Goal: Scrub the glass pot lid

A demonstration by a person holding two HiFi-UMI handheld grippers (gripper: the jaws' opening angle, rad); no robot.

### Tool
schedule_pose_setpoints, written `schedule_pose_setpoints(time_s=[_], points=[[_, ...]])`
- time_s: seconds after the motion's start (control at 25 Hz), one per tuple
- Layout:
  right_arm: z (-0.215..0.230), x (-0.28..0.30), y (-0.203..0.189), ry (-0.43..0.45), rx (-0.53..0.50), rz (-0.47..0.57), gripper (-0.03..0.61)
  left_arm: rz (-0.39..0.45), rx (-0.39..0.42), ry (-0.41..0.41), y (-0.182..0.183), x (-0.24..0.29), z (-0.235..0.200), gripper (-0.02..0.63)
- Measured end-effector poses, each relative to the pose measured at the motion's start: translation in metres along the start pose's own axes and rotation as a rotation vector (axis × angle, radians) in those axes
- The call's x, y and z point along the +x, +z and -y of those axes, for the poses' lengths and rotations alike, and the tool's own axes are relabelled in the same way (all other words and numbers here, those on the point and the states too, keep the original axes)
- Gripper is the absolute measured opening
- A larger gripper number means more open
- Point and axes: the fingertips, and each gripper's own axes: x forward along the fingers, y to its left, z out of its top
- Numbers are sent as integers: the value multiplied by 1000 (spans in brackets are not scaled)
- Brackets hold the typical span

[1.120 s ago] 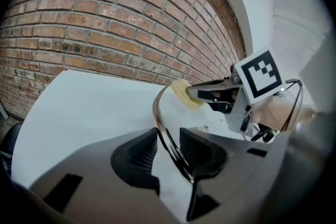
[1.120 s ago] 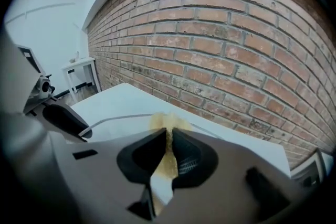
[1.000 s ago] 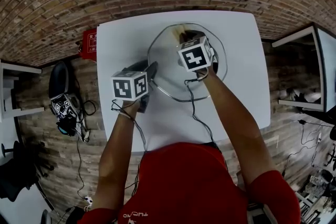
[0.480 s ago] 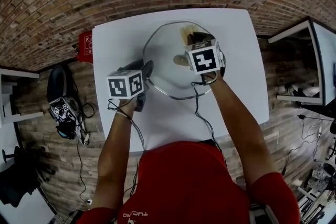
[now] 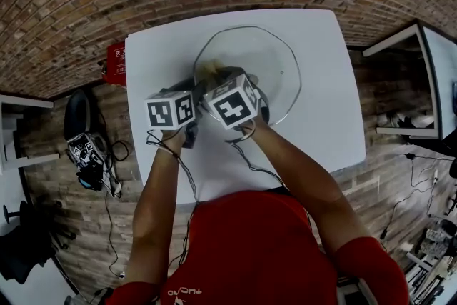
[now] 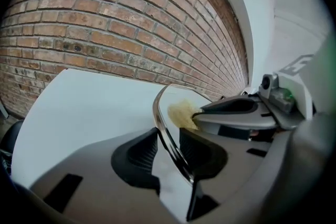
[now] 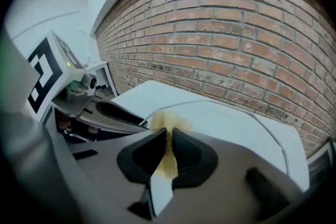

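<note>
My left hand-held gripper (image 6: 168, 145) was clamped on the left rim of the lid (image 5: 280, 62), which sat on the white tabletop (image 5: 325, 121), its metal edge running between the jaws. Just beside it, my right hand-held gripper (image 7: 167, 152) had its jaws nearly together, pinching a thin yellow scourer (image 7: 169, 122) held against the glass near that rim.

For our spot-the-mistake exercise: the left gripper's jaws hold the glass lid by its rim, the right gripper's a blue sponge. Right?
The sponge in the right gripper is yellow, not blue, as the right gripper view shows. The left gripper does hold the glass lid by its rim.
</note>
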Motion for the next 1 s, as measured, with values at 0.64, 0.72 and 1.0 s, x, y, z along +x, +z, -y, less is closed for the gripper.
schedule_pose_setpoints(time_s=[0.64, 0.72, 1.0], points=[[140, -48, -72, -284, 100, -118, 51, -4, 13, 16, 0, -1, 0, 138], [153, -57, -79, -316, 120, -120, 51, -3, 17, 19, 0, -1, 1, 138], [112, -80, -66, -237, 119, -45, 51, -6, 18, 25, -1, -1, 2, 138]])
